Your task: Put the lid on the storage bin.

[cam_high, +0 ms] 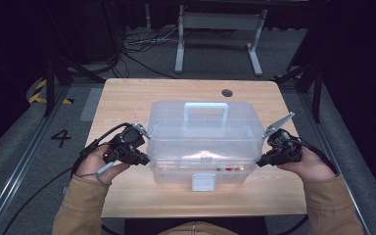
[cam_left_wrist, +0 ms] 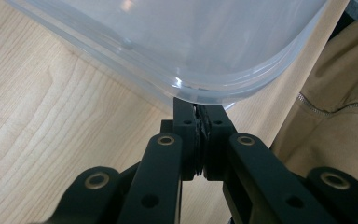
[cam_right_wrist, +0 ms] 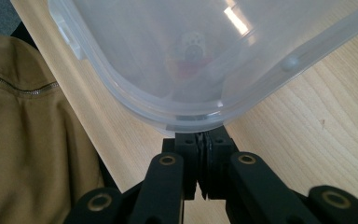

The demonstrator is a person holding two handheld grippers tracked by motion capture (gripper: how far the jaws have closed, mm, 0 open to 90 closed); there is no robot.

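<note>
The wooden table (cam_high: 127, 98) is the largest thing in sight, its pale top spreading under and past both sets of fingers. On it stands the clear plastic box (cam_high: 203, 142), lidded, with a white carry handle (cam_high: 205, 111) on top and a white latch (cam_high: 203, 182) on the near wall; it sits squarely between the two grippers. Through its cloudy walls a few small things show low against the near side, one red and one pale round piece, seen in the right gripper view just beyond the fingertips; what they are cannot be told.

The left gripper (cam_high: 146, 157) is at the box's left near corner, jaws clenched together with nothing between them, the tips right up against the rounded lower edge of the box (cam_left_wrist: 200, 70). The right gripper (cam_high: 260, 161) mirrors it at the right near corner, jaws also pressed closed and empty, tips at the box's curved edge (cam_right_wrist: 186, 93). Whether either pair truly touches the plastic cannot be told.

Tan sleeves (cam_high: 85, 200) lie behind the fingers. On the floor, far left of the left fingers, a black "4" (cam_high: 60, 138) is marked.
</note>
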